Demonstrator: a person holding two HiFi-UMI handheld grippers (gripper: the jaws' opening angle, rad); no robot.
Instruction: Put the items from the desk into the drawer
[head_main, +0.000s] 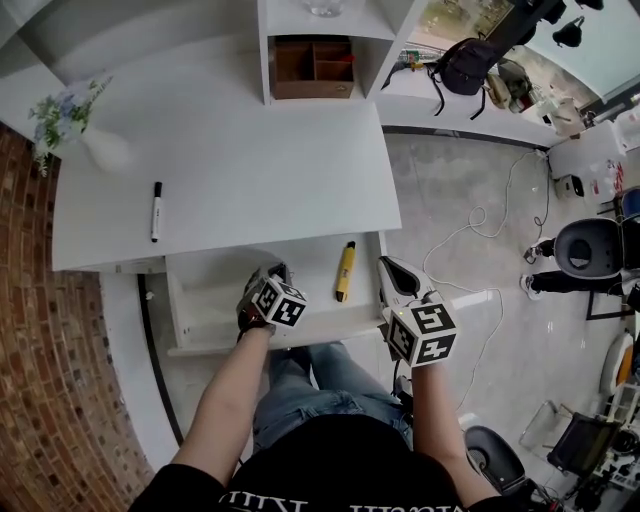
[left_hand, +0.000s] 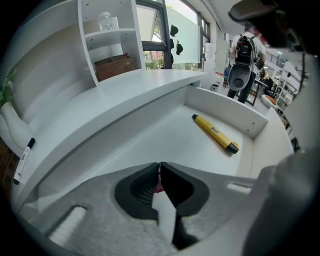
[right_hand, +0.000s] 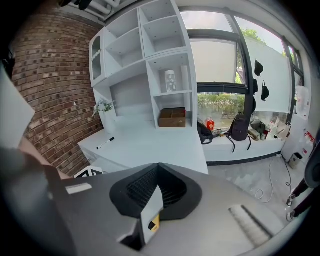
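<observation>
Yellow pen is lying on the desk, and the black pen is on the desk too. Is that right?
Not quite. The yellow pen lies in the open drawer, not on the desk. The head view shows it. The black pen is on the desk, as you said.

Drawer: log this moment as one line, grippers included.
drawer open | yellow marker in drawer | black marker on desk | left gripper shut, above drawer | right gripper shut, empty
</observation>
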